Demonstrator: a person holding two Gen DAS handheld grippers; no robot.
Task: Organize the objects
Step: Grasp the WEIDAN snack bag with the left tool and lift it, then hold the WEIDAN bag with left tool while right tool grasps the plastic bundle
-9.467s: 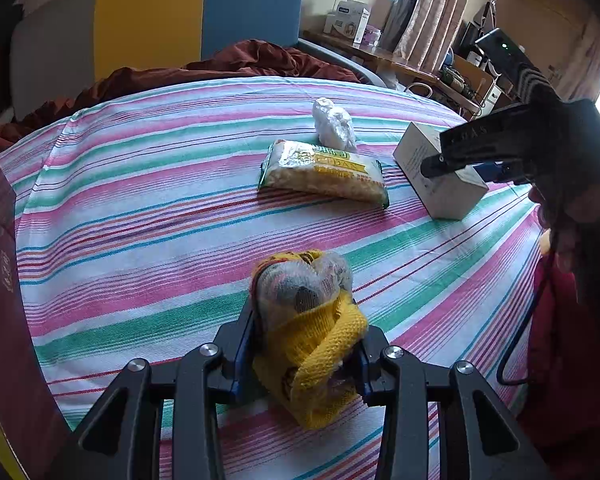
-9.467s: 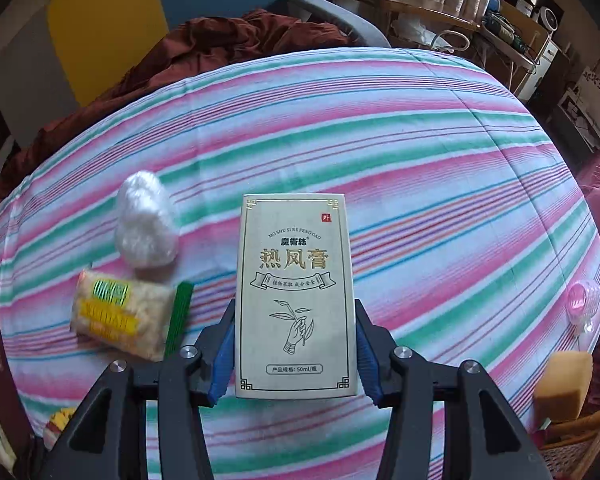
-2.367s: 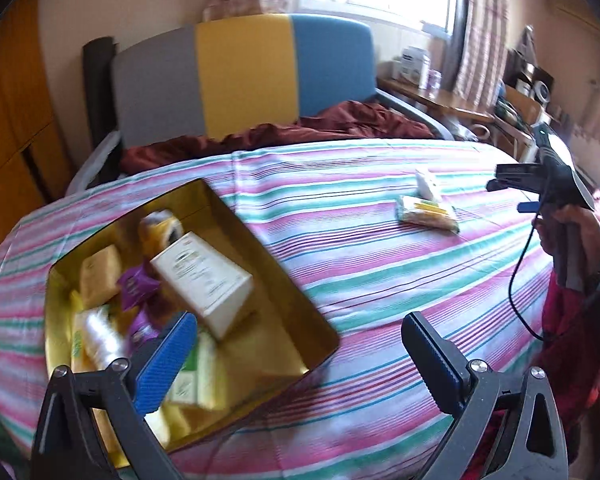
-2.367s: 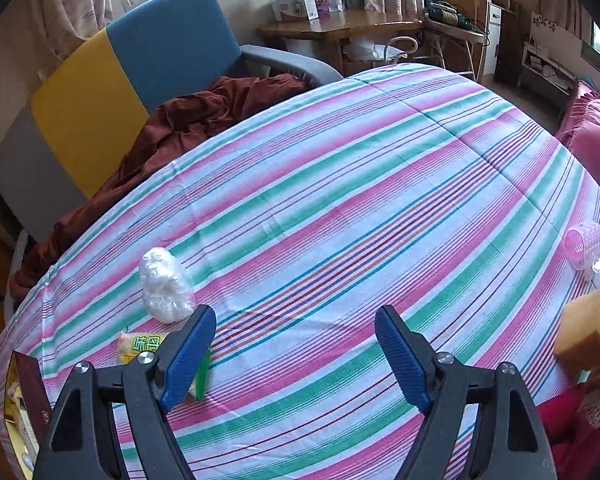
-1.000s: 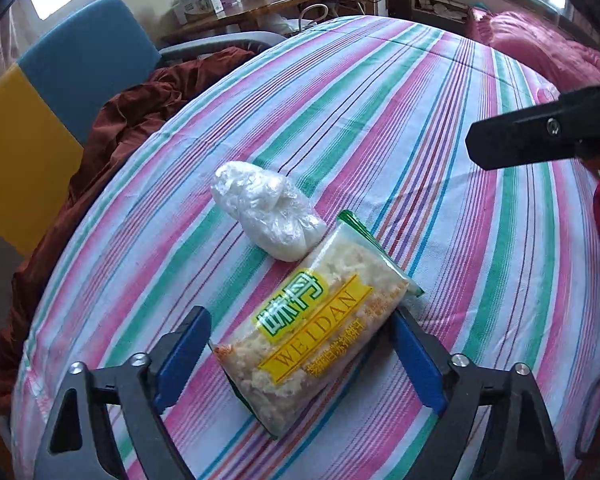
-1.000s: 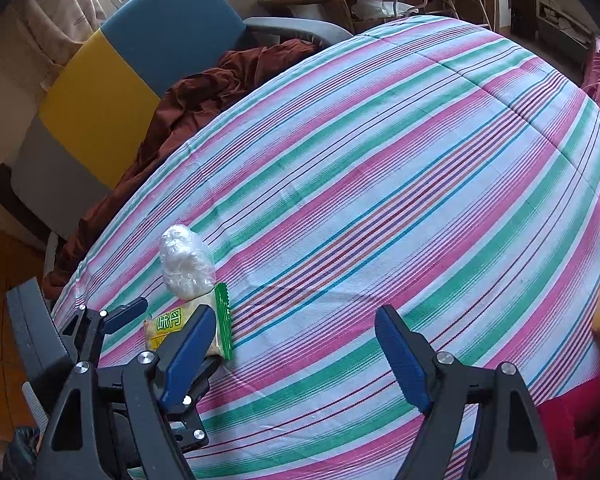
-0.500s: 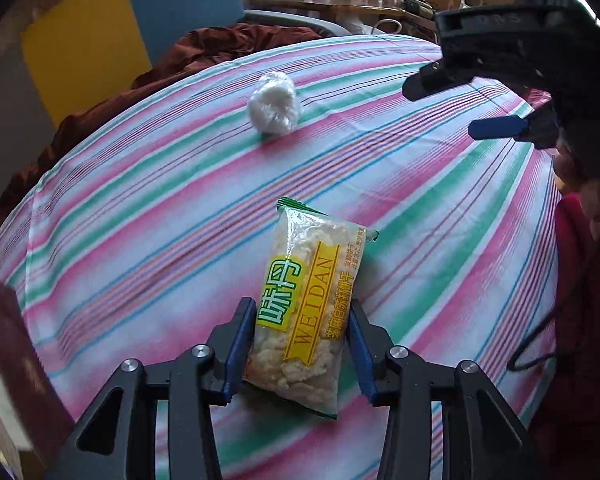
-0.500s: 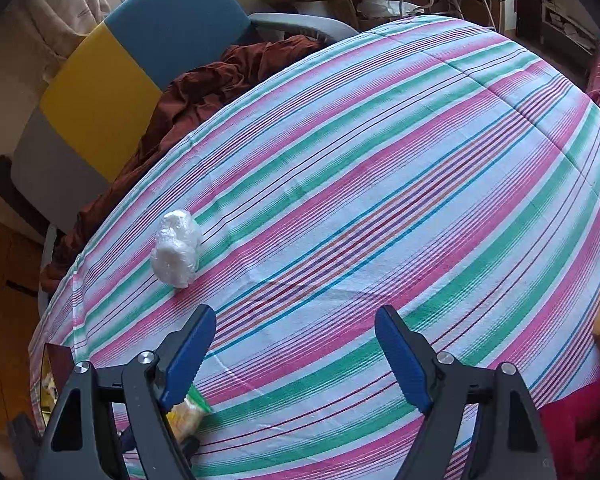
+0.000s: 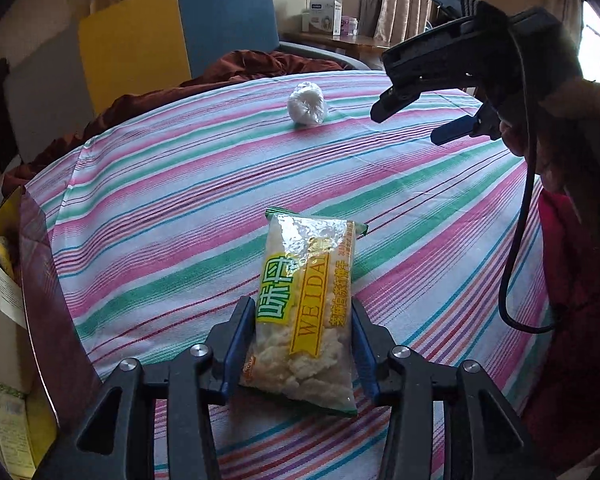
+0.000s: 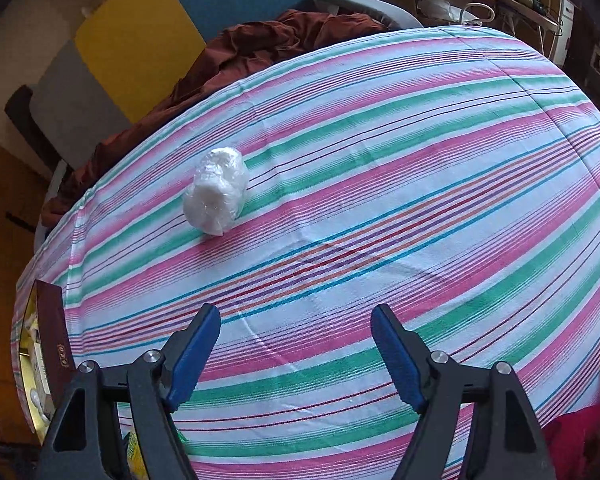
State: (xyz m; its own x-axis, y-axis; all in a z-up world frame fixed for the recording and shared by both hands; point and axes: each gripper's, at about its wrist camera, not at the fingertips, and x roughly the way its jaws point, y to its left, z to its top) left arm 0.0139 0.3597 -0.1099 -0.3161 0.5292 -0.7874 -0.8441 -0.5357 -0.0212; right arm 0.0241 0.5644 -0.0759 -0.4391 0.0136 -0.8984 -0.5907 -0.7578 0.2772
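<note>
A clear snack bag (image 9: 308,304) with a yellow and green label lies along the striped tablecloth (image 9: 160,208). My left gripper (image 9: 302,312) is shut on the bag's near half, blue pads against both sides, and its jaws are just easing open. A white plastic-wrapped bundle (image 9: 306,109) sits farther back on the cloth; in the right wrist view the bundle (image 10: 216,196) lies ahead and to the left. My right gripper (image 10: 295,320) hovers over bare cloth with nothing between its jaws, which are closing a little. A corner of the bag (image 10: 134,456) peeks in below it.
A maroon-walled box (image 9: 40,280) with packets inside stands at the table's left edge, also in the right wrist view (image 10: 54,332). A yellow and blue chair (image 9: 172,32) with brown cloth (image 9: 260,66) stands behind. A person's hand (image 9: 572,128) holds the right gripper (image 9: 410,124).
My left gripper closed on the snack bag and drew it toward the box side, away from the white bundle. The right gripper swung left toward the bundle and narrowed slightly.
</note>
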